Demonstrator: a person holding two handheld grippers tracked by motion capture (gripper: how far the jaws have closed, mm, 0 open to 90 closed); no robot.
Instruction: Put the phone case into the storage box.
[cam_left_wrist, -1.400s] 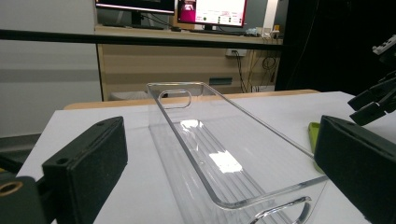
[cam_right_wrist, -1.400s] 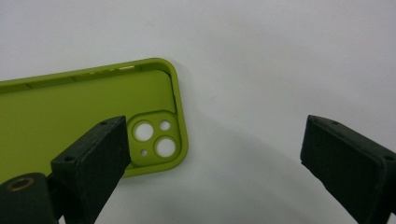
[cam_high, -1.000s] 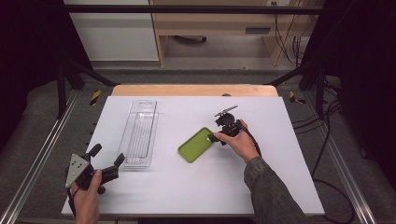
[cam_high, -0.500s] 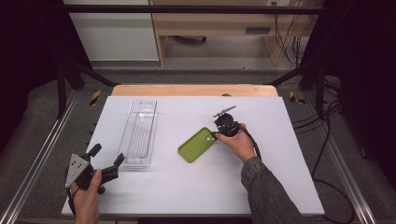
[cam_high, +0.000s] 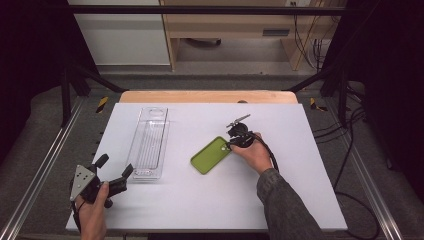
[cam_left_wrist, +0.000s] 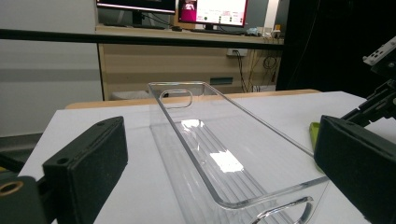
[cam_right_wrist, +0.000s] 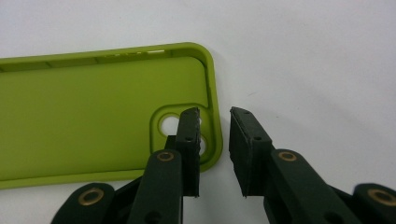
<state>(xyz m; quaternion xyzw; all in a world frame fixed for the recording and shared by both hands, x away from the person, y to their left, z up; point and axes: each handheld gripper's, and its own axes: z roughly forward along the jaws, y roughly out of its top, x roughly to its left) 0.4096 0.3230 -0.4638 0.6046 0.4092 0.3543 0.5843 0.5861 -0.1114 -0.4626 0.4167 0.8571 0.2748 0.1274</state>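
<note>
Looks like a research lab or test workspace. Marked by a white-topped table (cam_high: 200, 200) framed with aluminium rails (cam_high: 42, 167), black cables trailing over grey floor (cam_high: 345, 165), a pale wooden desk (cam_left_wrist: 187, 56) and lit computer monitors (cam_left_wrist: 212, 10) behind.

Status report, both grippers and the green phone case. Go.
Right gripper open, jaws straddling the camera-hole edge of the green phone case, not yet clamped. Left gripper open, facing the clear tray. Nothing in the way.

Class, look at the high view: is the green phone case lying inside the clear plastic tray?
No: the green phone case lies flat on the white table, apart from the clear plastic tray and to its right.
</note>
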